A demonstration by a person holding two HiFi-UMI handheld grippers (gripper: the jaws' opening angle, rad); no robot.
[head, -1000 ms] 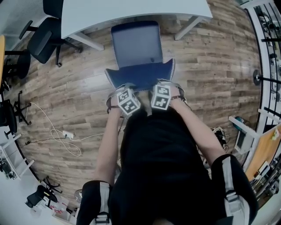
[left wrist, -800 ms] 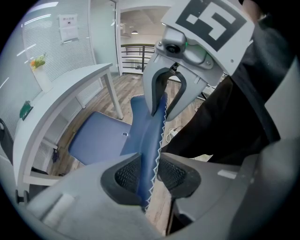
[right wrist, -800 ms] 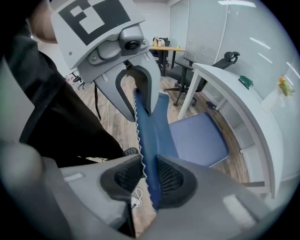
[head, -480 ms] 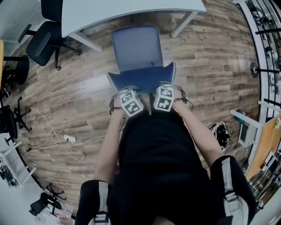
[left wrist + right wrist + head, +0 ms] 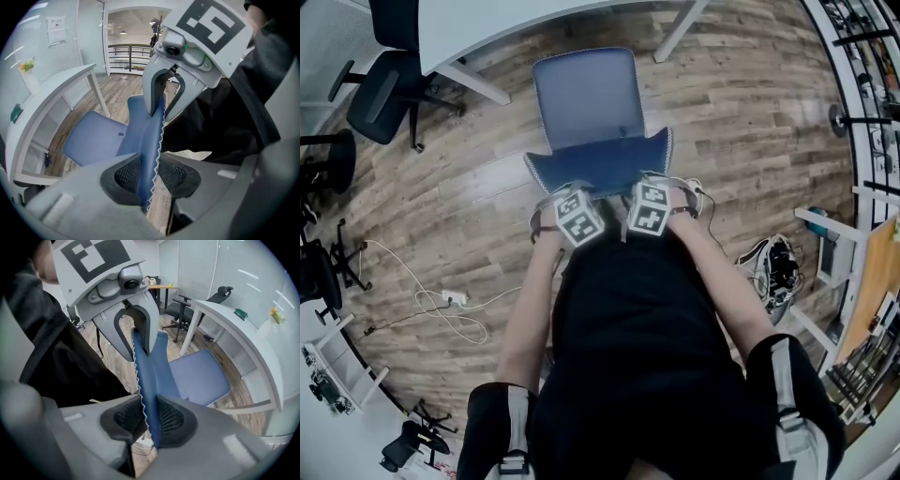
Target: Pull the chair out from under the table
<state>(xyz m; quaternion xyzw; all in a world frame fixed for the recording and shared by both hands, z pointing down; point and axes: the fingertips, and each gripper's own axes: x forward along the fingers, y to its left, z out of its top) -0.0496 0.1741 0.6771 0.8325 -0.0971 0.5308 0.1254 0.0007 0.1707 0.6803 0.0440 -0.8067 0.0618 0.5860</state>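
My left gripper (image 5: 150, 174) had its 2 jaws clamped on the top edge of the blue backrest (image 5: 151, 131). My right gripper (image 5: 149, 417) was clamped on that same edge just beside it. The chair (image 5: 586, 98) stood on the wooden floor (image 5: 750, 141), its seat clear of the white table (image 5: 487, 28) just beyond.

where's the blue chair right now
Head view, upper centre: the blue chair sits just clear of the white table, its backrest top gripped by the left tongs and right tongs.
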